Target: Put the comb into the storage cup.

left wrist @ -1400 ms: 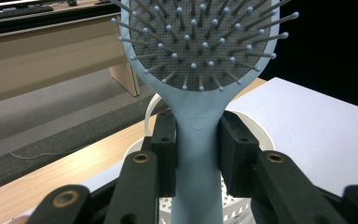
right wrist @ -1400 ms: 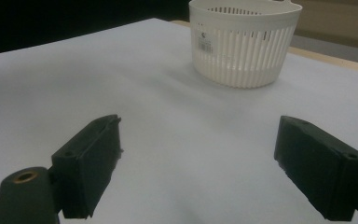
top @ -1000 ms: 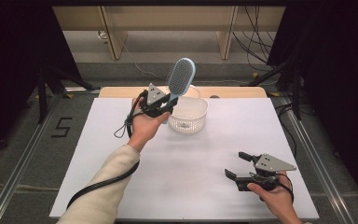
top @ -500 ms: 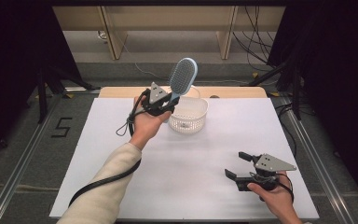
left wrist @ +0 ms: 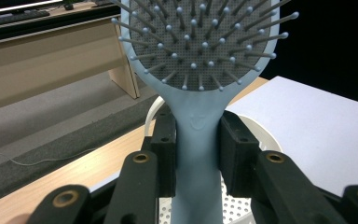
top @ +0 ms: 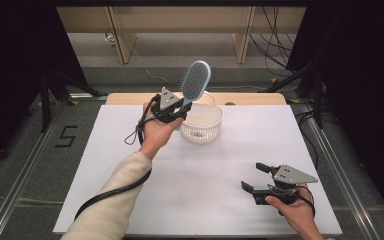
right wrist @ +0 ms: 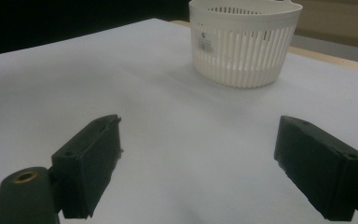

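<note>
From above I see my left gripper (top: 176, 111) clamped on the handle of a light-blue plastic paddle hairbrush (top: 195, 82), whose grey bristle pad tilts up and away over the table's far edge. A white slotted plastic basket (top: 203, 123) stands just beside that gripper on the white table surface (top: 220, 165). My right gripper (top: 255, 178) rests near the front right corner, jaws spread, nothing between them.

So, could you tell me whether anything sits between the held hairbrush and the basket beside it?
Nothing visible does. The left gripper clamps the hairbrush by its handle just above the basket, whose open top looks free.
</note>
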The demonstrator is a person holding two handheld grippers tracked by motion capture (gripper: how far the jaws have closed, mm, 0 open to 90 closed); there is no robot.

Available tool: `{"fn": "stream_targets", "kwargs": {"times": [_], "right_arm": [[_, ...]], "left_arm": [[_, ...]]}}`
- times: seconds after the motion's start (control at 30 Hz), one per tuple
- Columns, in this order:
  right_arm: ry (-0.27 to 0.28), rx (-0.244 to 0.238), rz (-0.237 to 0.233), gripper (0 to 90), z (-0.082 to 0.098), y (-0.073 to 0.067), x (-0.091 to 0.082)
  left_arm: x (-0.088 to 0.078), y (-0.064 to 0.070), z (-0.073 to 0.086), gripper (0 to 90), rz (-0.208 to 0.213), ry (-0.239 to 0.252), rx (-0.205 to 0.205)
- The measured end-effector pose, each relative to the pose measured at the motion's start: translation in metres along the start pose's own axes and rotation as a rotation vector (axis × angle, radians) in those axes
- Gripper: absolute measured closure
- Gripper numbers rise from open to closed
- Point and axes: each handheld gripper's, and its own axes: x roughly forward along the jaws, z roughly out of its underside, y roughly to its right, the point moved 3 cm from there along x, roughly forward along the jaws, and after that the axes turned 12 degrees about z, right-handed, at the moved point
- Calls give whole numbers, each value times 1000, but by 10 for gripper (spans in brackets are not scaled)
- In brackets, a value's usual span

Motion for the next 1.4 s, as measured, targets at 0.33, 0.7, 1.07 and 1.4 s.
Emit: {"fn": "stream_targets", "kwargs": {"times": [0.33,0.7,1.07,1.4], "right_arm": [[2,2,0,154,0,0,0],[-1,0,1,154,0,0,0],[0,3,2,154,0,1,0],[2,2,-1,154,0,1,0]], "left_arm": [[4,-1,-2,698,7,14,-6],[10,-1,-3,698,12,28,-12],[18,3,-5,697,19,39,2],[23,4,-6,698,24,41,8]]}}
